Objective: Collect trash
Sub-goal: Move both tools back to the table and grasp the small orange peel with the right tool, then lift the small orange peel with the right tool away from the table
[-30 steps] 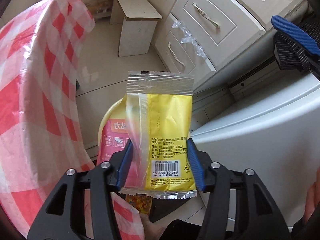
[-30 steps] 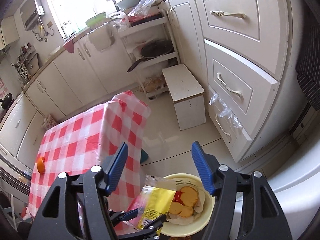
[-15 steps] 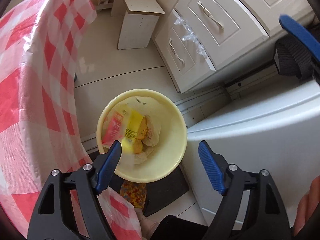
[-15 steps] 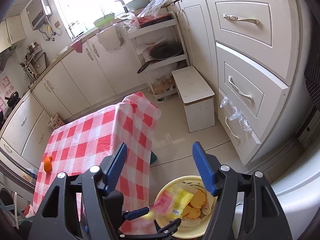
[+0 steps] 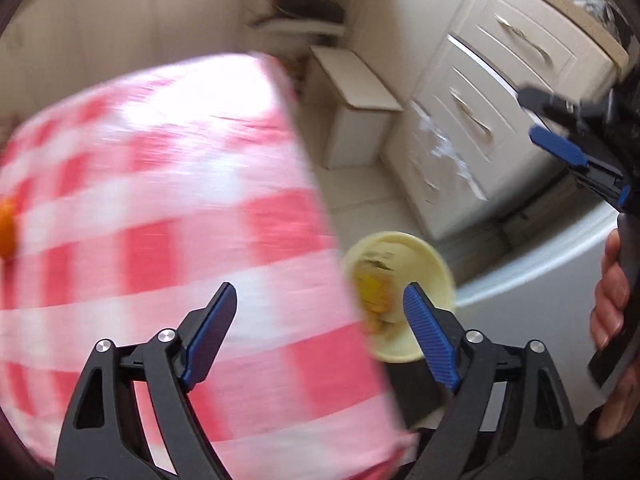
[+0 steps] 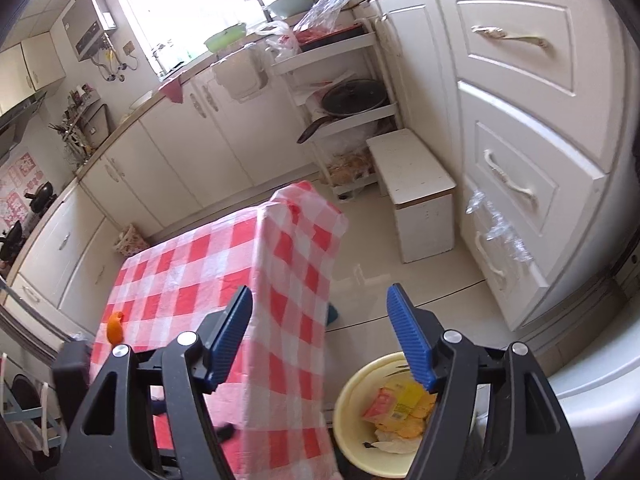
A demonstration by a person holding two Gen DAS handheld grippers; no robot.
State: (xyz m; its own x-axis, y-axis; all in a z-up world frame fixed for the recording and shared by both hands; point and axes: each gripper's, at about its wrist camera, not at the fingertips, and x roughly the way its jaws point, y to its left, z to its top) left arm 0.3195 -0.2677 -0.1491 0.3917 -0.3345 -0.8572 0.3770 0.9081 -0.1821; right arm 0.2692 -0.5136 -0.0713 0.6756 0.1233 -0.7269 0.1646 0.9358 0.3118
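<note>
the left hand-held gripper (image 5: 320, 332) is seen with its jaws spread wide; they have just been opening, and nothing is held between them. it hangs over the near right corner of the table (image 5: 160, 200), which is covered by a red and white checked cloth and appears blurred in the left wrist view. the right hand-held gripper (image 6: 320, 336) is likewise spread and empty, above the right edge of the table. the hand (image 5: 612, 304) that carries it is seen at the right border of the left wrist view.

the yellow wrapper (image 6: 400, 402) is located inside the pale yellow bin (image 6: 348, 412), on top of other scraps. the bin stands on the floor (image 6: 376, 276), just beside the table's near right corner. an orange item (image 6: 115, 327) is seen near the left edge of the table; its kind cannot be told. a white stool (image 6: 416, 196) stands on the floor beyond the table, beside the drawer unit (image 6: 532, 168).
</note>
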